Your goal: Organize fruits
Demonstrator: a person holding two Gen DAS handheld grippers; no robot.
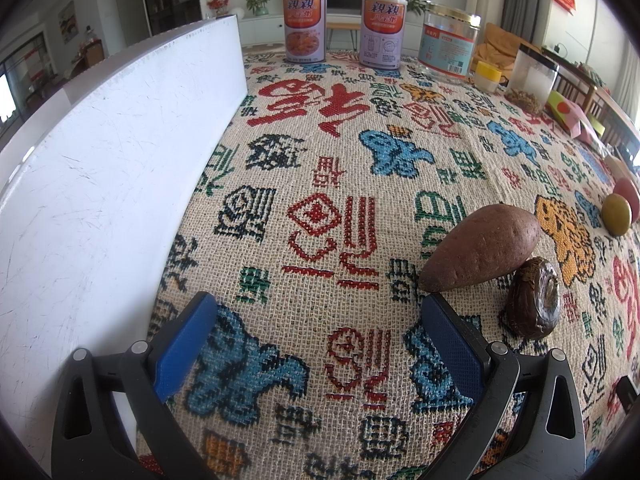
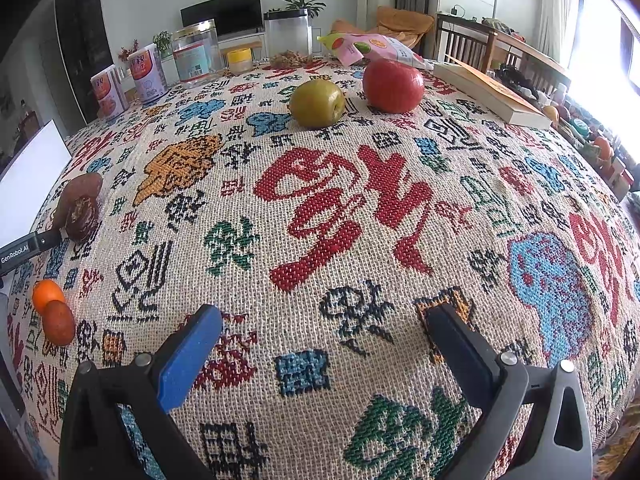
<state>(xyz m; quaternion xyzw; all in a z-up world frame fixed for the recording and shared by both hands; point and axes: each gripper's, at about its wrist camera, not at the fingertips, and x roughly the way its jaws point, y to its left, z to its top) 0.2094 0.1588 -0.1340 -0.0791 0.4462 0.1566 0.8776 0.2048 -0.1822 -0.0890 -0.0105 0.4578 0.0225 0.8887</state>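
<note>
- Left wrist view: the left gripper (image 1: 316,320) is spread wide and holds nothing, low over the woven tablecloth (image 1: 320,160). A sweet potato (image 1: 482,248) lies just past its right finger, touching a dark passion fruit (image 1: 534,298). A white bin (image 1: 112,168) stands alongside on the left; its inside is hidden.
- Right wrist view: the right gripper (image 2: 324,336) is also wide and empty. A green apple (image 2: 317,103) and a red apple (image 2: 393,85) sit far ahead, and two oranges (image 2: 53,310) lie at the left edge.
- Judgement: all visible fruit is loose on the cloth, so sorting looks barely begun.
</note>
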